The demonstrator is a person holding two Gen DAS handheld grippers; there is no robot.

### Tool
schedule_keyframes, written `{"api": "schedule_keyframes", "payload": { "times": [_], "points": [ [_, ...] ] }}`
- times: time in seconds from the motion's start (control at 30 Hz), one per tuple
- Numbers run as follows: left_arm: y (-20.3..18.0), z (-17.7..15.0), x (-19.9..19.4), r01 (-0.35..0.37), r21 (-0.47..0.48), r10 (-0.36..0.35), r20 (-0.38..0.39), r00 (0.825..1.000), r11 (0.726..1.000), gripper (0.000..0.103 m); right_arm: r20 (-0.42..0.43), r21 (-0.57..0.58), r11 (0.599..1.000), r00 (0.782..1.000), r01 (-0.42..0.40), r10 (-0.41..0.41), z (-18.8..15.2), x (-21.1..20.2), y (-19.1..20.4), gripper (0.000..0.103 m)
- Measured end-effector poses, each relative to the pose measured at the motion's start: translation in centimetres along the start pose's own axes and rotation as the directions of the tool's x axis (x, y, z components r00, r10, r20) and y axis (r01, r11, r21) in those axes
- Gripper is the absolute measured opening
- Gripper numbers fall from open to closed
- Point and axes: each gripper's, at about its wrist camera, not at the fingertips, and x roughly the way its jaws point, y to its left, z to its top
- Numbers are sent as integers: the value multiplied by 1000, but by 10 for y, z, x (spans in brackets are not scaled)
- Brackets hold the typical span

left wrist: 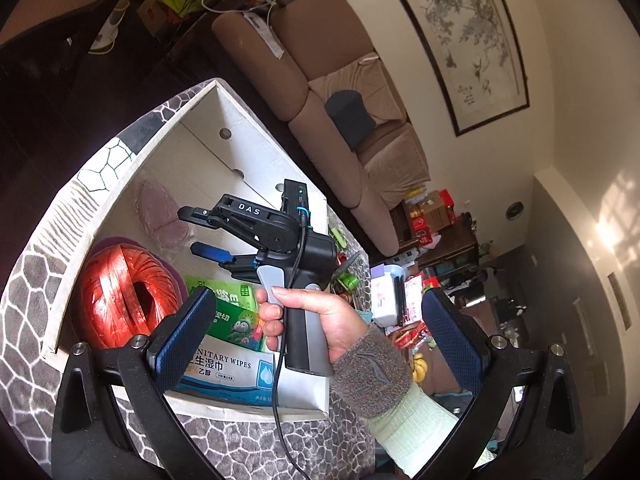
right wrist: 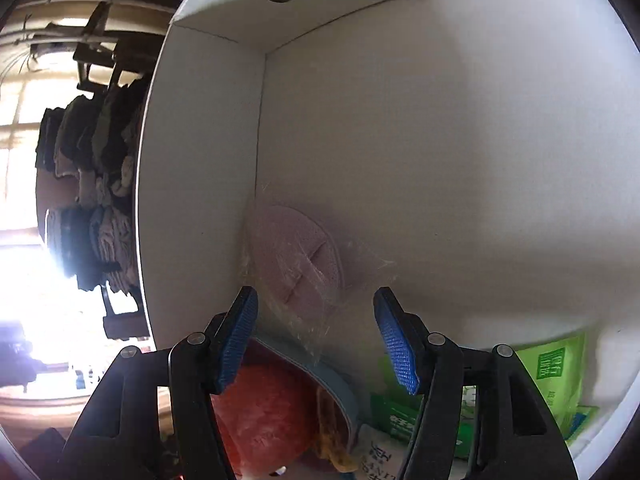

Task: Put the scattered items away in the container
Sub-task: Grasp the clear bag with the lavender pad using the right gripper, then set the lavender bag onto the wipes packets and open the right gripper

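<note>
Box [left wrist: 256, 148] — white card, open top, sits on a patterned grey cover [left wrist: 48, 280]; serves as the container, so everything tidied goes in here.

Contents so far:
- Twine ball [left wrist: 120, 300], red, against the near-left wall; bulky, so parked in a corner.
- Wipes pack [left wrist: 236, 364], flat on the floor by the near wall.
- Green pack [left wrist: 234, 312], lying partly over the wipes.
- Pad in clear wrap [right wrist: 298, 264], mauve, round-ish, at the far corner where wall meets floor — leans on the wall, probably just where it dropped.

R gripper [right wrist: 316, 336]: inside the box, aimed at the corner, jaws apart w/ nothing pinched; wrap lies just ahead of the pads, not pressed. Reads as a release, item left in place. Hand [left wrist: 316, 320] holds its grip over the box.

L gripper [left wrist: 316, 328]: outside the box, near side, jaws wide, nothing between — free for the next pick.

Still out: small green bits and other clutter [left wrist: 344, 276] beyond the box's right edge, too small to ID. Task part done, judging by that.
</note>
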Motion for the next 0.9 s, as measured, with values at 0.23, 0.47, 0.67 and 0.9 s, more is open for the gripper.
{"api": "schedule_keyframes", "payload": {
  "times": [0.23, 0.47, 0.67, 0.9],
  "points": [
    [8, -5, 3, 7, -23, -8, -13, 1000, 1000, 103, 58, -54, 996, 996, 66, -63, 20, 53, 53, 17],
    [3, -9, -10, 8, -13, -8, 2, 1000, 1000, 103, 151, -208, 976, 988, 70, -39, 17, 52, 85, 10],
    [-3, -21, -18, 29, -9, -29, -3, 1000, 1000, 103, 193, -307, 936, 974, 174, -118, -19, -14, 78, 10],
    [-17, -40, -12, 40, -2, -41, -47, 998, 999, 103, 26, -352, 897, 960, 269, -277, -62, -28, 26, 10]
  ]
}}
